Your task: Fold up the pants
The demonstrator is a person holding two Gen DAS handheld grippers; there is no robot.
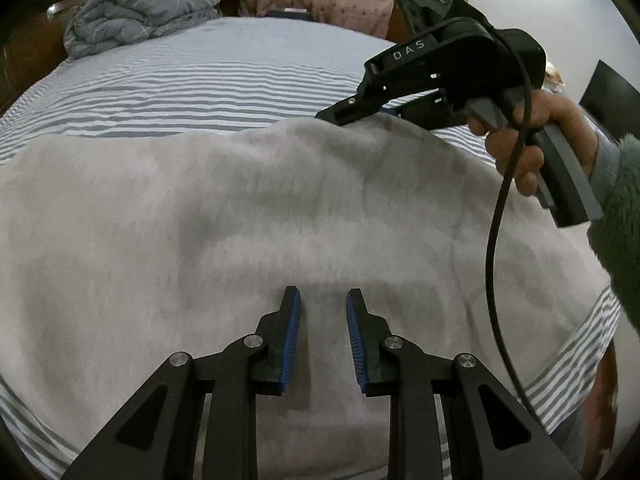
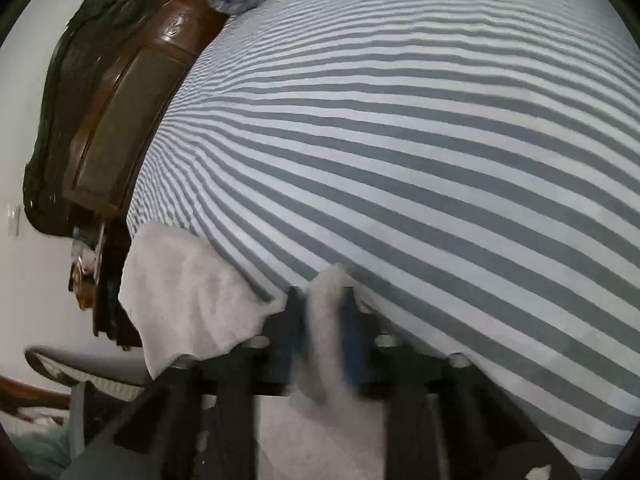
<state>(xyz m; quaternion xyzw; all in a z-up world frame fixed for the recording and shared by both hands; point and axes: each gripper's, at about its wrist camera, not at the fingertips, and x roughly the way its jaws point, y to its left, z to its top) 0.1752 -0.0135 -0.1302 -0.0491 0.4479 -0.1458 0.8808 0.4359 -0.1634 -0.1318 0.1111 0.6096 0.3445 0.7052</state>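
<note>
Light grey fleece pants (image 1: 240, 240) lie spread across the striped bed. My left gripper (image 1: 323, 300) hovers over their near middle, jaws open, nothing between the blue pads. My right gripper (image 1: 340, 114) is at the pants' far edge, lifting it, held by a hand in a green sleeve. In the right wrist view the right gripper (image 2: 326, 316) is shut on a fold of the pants (image 2: 324, 320), which stands up between its blurred fingers; more of the pants (image 2: 188, 296) hangs to the left.
The bed has a grey-and-white striped sheet (image 1: 200, 80) (image 2: 400, 140). A crumpled grey quilt (image 1: 140, 12) lies at the far left corner. A brown wooden headboard (image 2: 120, 120) runs along the bed's edge. A black cable (image 1: 496, 240) hangs from the right gripper.
</note>
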